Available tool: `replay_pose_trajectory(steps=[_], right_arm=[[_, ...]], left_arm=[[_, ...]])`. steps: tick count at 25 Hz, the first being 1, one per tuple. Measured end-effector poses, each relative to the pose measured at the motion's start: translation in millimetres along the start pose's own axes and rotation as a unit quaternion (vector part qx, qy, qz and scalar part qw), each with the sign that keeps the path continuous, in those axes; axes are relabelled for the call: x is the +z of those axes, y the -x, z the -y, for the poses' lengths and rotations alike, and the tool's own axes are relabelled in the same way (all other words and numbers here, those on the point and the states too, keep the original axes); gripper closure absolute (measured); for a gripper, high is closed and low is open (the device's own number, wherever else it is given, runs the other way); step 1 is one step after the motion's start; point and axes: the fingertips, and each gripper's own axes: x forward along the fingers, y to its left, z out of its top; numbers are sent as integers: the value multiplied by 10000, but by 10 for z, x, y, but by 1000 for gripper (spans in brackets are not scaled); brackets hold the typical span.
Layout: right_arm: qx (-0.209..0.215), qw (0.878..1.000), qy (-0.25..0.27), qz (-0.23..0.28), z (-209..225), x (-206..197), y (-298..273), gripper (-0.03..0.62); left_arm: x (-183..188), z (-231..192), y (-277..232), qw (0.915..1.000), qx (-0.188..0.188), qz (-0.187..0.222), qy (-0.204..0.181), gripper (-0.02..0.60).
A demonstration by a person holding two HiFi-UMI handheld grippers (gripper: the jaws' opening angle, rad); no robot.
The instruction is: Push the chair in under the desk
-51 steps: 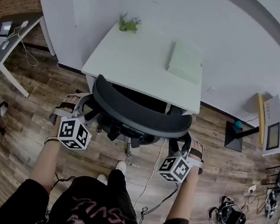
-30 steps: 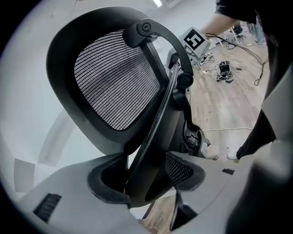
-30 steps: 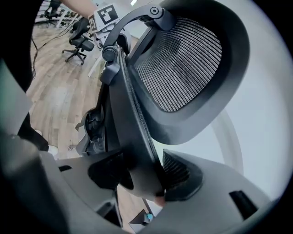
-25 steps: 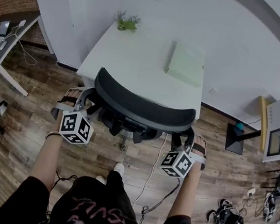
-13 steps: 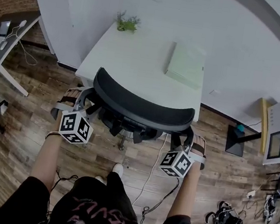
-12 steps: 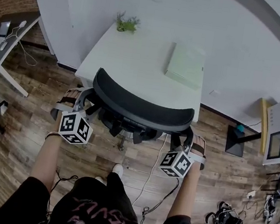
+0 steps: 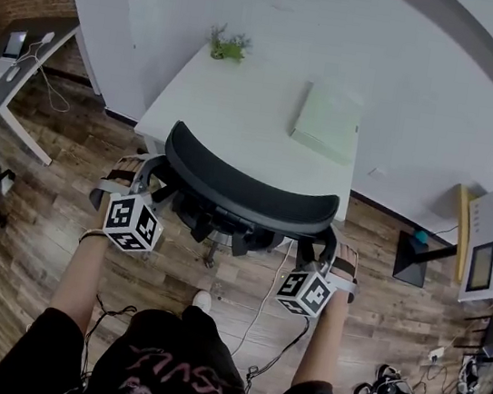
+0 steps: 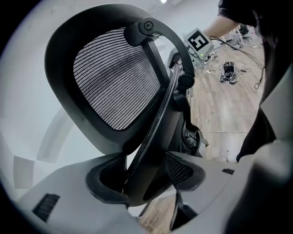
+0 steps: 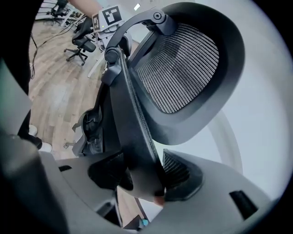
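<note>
Fingers (image 8: 181, 169) stay clamped on chair (image 7: 247, 192), hardly nearer the desk (image 7: 243, 99).

Both arms reach forward from the bottom of the head view. The left forearm (image 7: 80, 281) is at lower left and the right forearm (image 7: 319, 354) at lower right. The left hand (image 7: 118, 183) holds the left gripper (image 7: 148, 177) at centre left, jaws clamped on the chair (image 7: 247, 192) back's side frame. The right hand (image 7: 344, 266) holds the right gripper (image 7: 317, 250) at centre right, jaws clamped on the opposite side frame. Both marker cubes face up.
</note>
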Motion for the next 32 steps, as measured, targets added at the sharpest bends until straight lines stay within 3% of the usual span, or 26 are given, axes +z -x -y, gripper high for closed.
replay_pose_trajectory(steps=[9,16,21,24,32], right_arm=[[17,9998,-151,102,11,-47,109,350],[-256,9976,-639,104,56,-33,327,350],[-403,9898,-1341,251,75,34,530,350],[-477,9813,-1830,359,87,133,626,358],[-863,9526,-2840,673,146,322,882,495]], left_arm=[[43,7,110,9996,26,95,277,318],[24,-76,322,9934,191,476,1023,319],[52,-87,472,9843,257,734,1583,319],[54,-141,562,9744,324,913,2030,330],[72,-159,800,9532,557,1265,2689,410]])
